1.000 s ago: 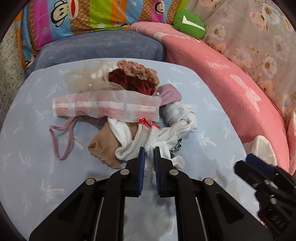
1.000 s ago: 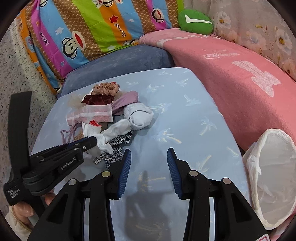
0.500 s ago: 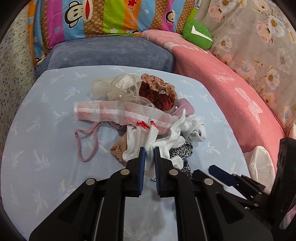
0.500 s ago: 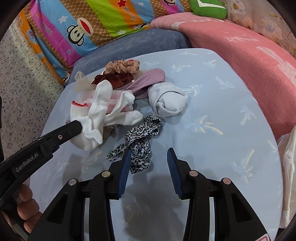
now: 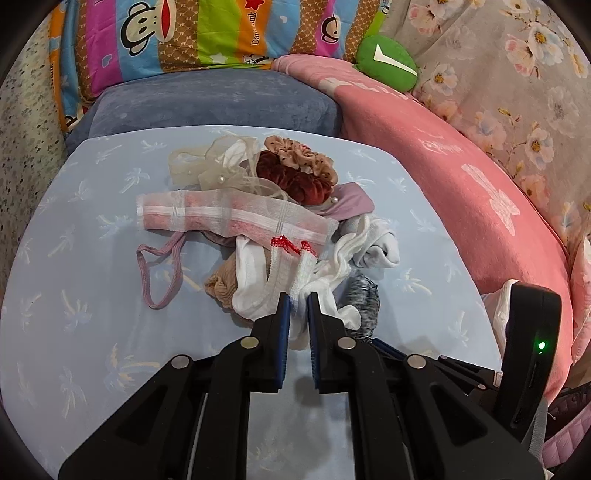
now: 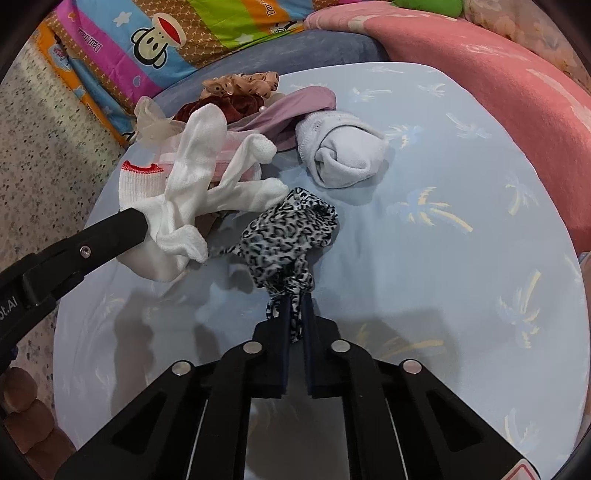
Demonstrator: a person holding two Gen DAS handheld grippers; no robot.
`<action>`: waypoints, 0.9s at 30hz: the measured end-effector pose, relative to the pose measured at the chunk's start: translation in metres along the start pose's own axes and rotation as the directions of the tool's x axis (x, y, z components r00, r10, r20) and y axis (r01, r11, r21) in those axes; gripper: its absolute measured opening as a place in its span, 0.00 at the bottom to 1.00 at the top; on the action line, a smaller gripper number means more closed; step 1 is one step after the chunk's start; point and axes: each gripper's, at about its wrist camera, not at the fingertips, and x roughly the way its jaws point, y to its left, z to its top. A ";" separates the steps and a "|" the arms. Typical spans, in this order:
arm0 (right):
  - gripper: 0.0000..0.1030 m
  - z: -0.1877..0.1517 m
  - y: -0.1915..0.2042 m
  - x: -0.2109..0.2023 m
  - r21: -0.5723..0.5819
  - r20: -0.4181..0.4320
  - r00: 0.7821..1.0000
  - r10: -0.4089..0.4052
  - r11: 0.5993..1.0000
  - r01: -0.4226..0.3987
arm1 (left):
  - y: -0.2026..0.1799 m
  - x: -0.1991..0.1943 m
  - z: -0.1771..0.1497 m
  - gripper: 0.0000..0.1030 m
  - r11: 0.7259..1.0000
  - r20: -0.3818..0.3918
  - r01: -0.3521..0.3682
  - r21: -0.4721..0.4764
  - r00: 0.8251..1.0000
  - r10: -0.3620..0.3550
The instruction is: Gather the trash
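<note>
My left gripper (image 5: 298, 301) is shut on a white glove with a red cuff trim (image 5: 280, 273), held a little above the light blue table (image 5: 74, 295); the glove also shows in the right wrist view (image 6: 192, 192). My right gripper (image 6: 295, 306) is shut on a leopard-print cloth (image 6: 288, 232) that trails onto the table. A pile lies beyond: a rolled white sock (image 6: 340, 147), a pink-and-white mesh cloth (image 5: 229, 218), scrunchies (image 5: 295, 173), a mauve band (image 5: 159, 273).
A pink blanket (image 5: 461, 177) borders the table on the right. A white trash bag (image 5: 498, 306) shows at the right edge behind the right tool. A grey-blue cushion (image 5: 207, 99) and a striped cartoon pillow (image 5: 207, 33) lie behind.
My right gripper moved in and shut on the leopard-print cloth. My left gripper kept hold of the white glove and lifted it from the pile.
</note>
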 end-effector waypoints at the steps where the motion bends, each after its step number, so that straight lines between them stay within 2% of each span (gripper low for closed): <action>1: 0.03 -0.001 -0.002 -0.003 0.002 0.005 1.000 -0.002 1.000 0.002 | -0.002 -0.002 0.000 0.10 1.000 0.003 0.002 0.003 1.000 -0.002; 12: 0.02 0.000 -0.023 -0.085 0.025 0.158 0.987 -0.036 0.999 0.032 | -0.048 -0.025 0.000 0.10 0.996 0.046 0.046 0.073 0.998 -0.050; 20: 0.02 0.001 -0.056 -0.161 0.071 0.290 0.954 -0.074 0.996 0.056 | -0.101 -0.046 0.006 0.09 0.982 0.101 0.098 0.159 0.988 -0.115; 27: 0.02 -0.012 -0.098 -0.213 0.129 0.365 0.922 -0.131 0.988 0.090 | -0.151 -0.058 0.002 0.09 0.960 0.126 0.141 0.241 0.977 -0.175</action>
